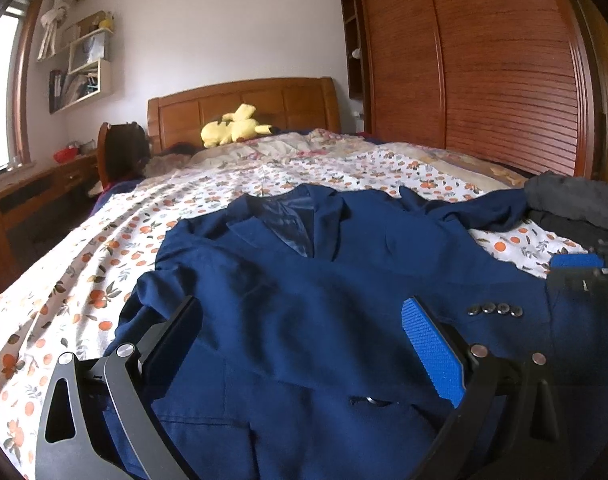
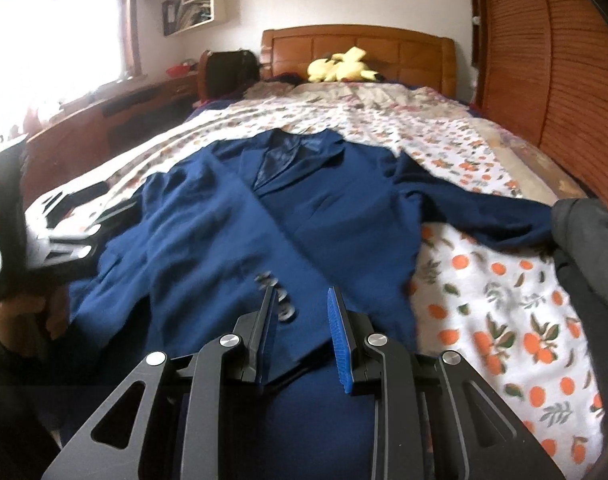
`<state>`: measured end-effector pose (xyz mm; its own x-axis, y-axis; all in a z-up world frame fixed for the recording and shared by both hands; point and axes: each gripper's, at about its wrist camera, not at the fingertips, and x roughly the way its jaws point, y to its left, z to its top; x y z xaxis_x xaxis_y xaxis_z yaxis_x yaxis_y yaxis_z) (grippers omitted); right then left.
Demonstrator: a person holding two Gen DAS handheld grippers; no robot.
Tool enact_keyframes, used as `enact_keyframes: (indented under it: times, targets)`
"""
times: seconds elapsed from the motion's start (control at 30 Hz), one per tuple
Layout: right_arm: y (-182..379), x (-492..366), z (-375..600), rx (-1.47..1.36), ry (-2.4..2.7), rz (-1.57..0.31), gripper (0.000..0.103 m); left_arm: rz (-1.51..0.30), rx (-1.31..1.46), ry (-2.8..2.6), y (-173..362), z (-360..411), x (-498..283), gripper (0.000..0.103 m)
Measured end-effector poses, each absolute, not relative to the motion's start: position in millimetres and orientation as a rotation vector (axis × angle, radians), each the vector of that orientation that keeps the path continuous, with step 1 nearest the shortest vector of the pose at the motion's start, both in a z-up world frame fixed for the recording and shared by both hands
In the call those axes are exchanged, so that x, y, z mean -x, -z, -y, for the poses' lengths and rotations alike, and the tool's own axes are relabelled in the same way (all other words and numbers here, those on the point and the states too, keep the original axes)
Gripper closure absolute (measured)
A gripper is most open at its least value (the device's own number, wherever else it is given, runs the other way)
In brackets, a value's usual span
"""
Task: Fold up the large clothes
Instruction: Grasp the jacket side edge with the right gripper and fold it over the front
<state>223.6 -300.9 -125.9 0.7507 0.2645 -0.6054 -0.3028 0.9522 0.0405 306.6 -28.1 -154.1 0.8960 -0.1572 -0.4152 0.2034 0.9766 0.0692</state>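
A navy blue suit jacket (image 1: 312, 288) lies face up on the bed, collar toward the headboard; it also shows in the right wrist view (image 2: 240, 220). One sleeve is folded across the front, its cuff buttons (image 1: 494, 309) near the right side. The other sleeve (image 2: 476, 208) stretches out to the right. My left gripper (image 1: 304, 312) is open wide over the jacket's lower front and holds nothing. My right gripper (image 2: 300, 300) is open with a narrower gap, its fingers just over the cuff buttons (image 2: 282, 300); it also shows in the left wrist view (image 1: 580, 272).
The bed has an orange-print sheet (image 1: 84, 272). A yellow plush toy (image 1: 234, 124) lies by the wooden headboard (image 1: 244, 104). Dark grey clothing (image 2: 588, 248) is piled at the right. A wooden wardrobe (image 1: 484, 60) stands to the right, a desk (image 1: 32, 192) to the left.
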Motion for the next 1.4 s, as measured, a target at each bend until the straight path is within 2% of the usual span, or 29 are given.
enact_keyframes:
  times: [0.1,0.23,0.6,1.1,1.2,1.23,1.4]
  targets:
    - [119,-236,312,0.079,-0.266,-0.646,0.079,-0.4,-0.094,0.183,152,24,-302,0.003]
    - [107,-259,327,0.1,-0.205,-0.637,0.065,-0.373,-0.082,0.172,150,21,-297,0.003]
    - [118,-344,368,0.097,-0.072,-0.703,0.048,-0.346,-0.092,0.183,148,24,-291,0.003]
    - [177,-437,395,0.249,0.091,-0.908,0.049,-0.361,-0.064,0.192,148,19,-295,0.003]
    - [181,-446,398,0.241,0.083,-0.939,0.088,-0.366,-0.067,0.193,148,19,-296,0.003]
    - [176,-447,396,0.252,0.095,-0.921,0.095,-0.369,-0.068,0.194,149,19,-296,0.003]
    - [120,-428,361,0.287,0.107,-0.661,0.098,-0.386,-0.06,0.199,150,17,-299,0.003]
